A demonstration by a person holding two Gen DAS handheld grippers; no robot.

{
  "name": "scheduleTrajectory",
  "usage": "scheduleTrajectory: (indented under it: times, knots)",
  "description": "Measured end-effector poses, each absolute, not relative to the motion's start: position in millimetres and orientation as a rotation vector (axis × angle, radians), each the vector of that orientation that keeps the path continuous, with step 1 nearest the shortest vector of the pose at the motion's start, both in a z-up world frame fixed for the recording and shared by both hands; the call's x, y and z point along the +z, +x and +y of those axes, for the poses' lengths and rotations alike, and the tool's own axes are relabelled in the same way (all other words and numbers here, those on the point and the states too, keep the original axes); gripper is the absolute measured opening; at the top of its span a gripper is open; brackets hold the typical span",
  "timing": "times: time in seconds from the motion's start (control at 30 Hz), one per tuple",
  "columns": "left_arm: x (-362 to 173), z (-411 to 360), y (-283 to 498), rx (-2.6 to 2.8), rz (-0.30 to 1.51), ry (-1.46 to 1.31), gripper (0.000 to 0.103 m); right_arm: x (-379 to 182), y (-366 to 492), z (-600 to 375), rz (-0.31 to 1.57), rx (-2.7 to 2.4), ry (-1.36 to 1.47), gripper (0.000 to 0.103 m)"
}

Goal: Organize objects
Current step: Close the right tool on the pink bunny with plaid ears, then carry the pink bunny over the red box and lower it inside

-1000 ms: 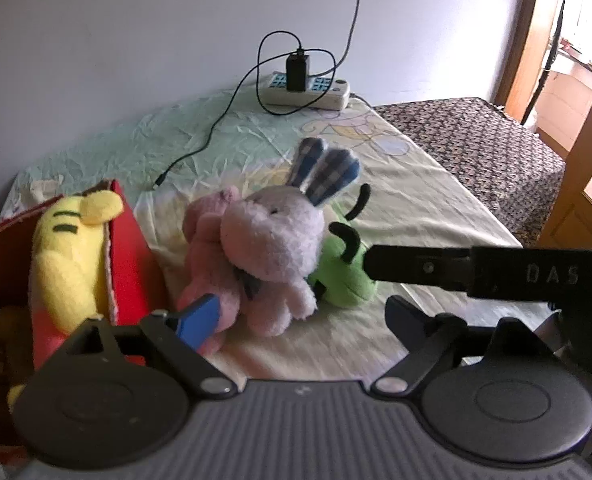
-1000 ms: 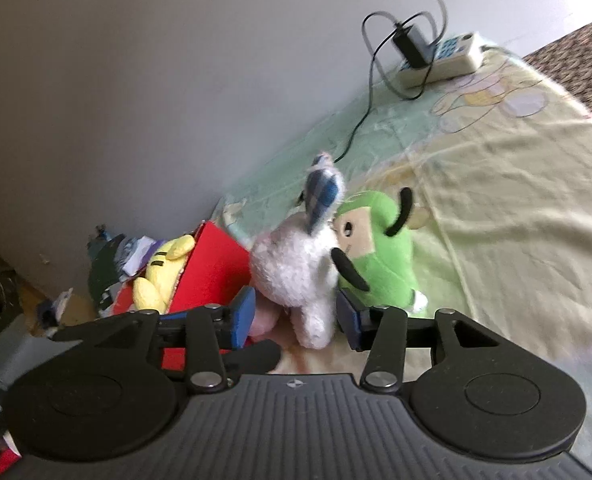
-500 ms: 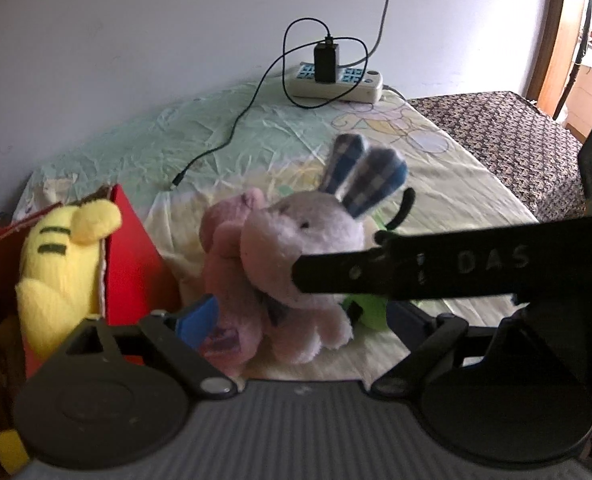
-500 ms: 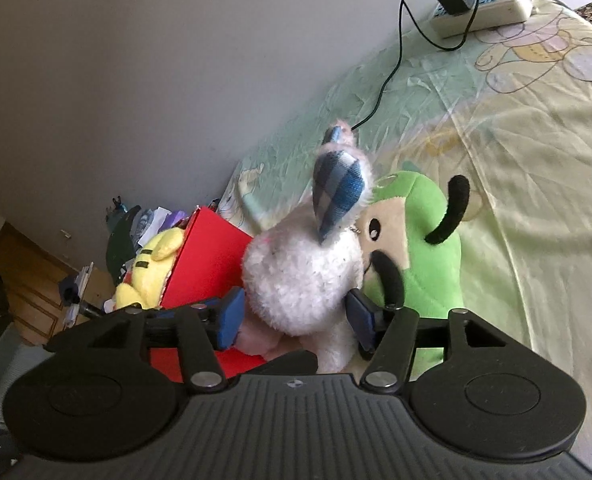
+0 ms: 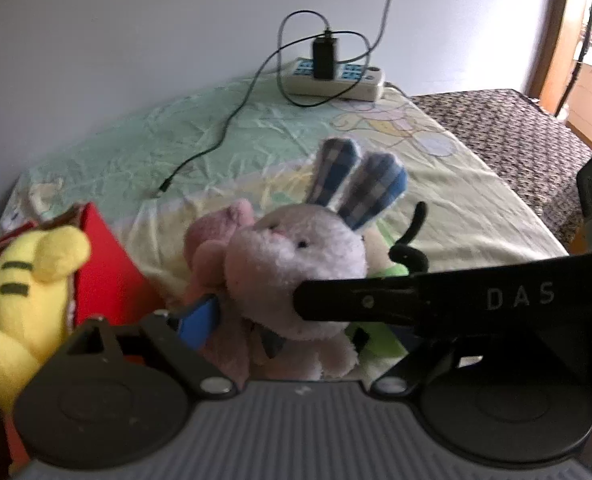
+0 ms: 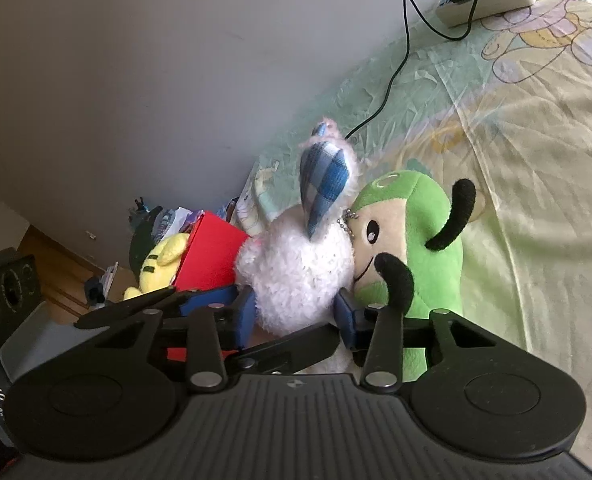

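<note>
Right wrist view: rabbit plush [image 6: 296, 276] dead centre, bracketed low on its fluffy body by the right gripper [image 6: 296, 316], blue pads [image 6: 243, 316] pressed into the fur at 9 and 3 o'clock, so closed on the toy by the look of it. Sits on the bedsheet [image 6: 536, 160], touching the green plush [image 6: 416, 220] at its 3 o'clock and just beside the red box [image 6: 211, 256] at its 9 o'clock, with a yellow plush [image 6: 159, 256] already lodged in that box. Reads as the grasp stage of one pick: rabbit seized, not yet lifted, box not yet reached. Calls next for a straight lift to peel the rabbit off the green toy and the pink plush [image 5: 211, 248] leaning on it, then a short carry toward 9 o'clock and a drop over the box wall; firm squeeze needed, since soft fur gives under the pads. From the left wrist view, left gripper [image 5: 291, 336] spread wide around the same cluster, holding nothing, one blue pad [image 5: 197, 316] near the pink toy, the other tip hidden behind the right gripper's black finger, so better kept clear of the lift path. Stands upright, long axis running vertical from feet to plaid ears; ears aimed at 12 to 1 o'clock in the left wrist view, face turned toward that camera, back of the head toward the right one. Farther off at 12 o'clock, power strip [image 5: 336, 80] with its cable trailing over the sheet, well apart from the toys.
</note>
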State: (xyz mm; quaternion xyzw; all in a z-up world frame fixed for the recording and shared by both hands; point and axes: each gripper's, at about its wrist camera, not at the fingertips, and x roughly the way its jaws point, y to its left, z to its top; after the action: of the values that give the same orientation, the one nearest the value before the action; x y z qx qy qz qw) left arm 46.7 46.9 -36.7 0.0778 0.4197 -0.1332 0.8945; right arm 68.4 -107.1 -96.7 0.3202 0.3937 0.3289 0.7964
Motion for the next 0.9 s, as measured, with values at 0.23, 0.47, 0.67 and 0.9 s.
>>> scheduleTrajectory:
  times: [0.23,0.47,0.67,0.9]
  knots:
    - [-32.4,39.9,34.2,-0.345,0.860,0.159,0.080,-86.8,51.4,-117.9,0.839,0.695,0.676,0.044]
    - [-20.7,41.0,7.6,-0.401,0.839,0.136,0.073,-72.0,22.5,-121.4,0.805,0.669,0.615,0.044]
    - [-9.3,41.3,-19.4,-0.446,0.802,0.145,0.073,-56.2,-4.7,-117.3,0.752,0.653,0.558,0.044]
    - [12.4,54.9,-44.9,-0.480,0.738,0.133,0.073,-33.9,-26.1,-103.6,0.687,0.662,0.537,0.044]
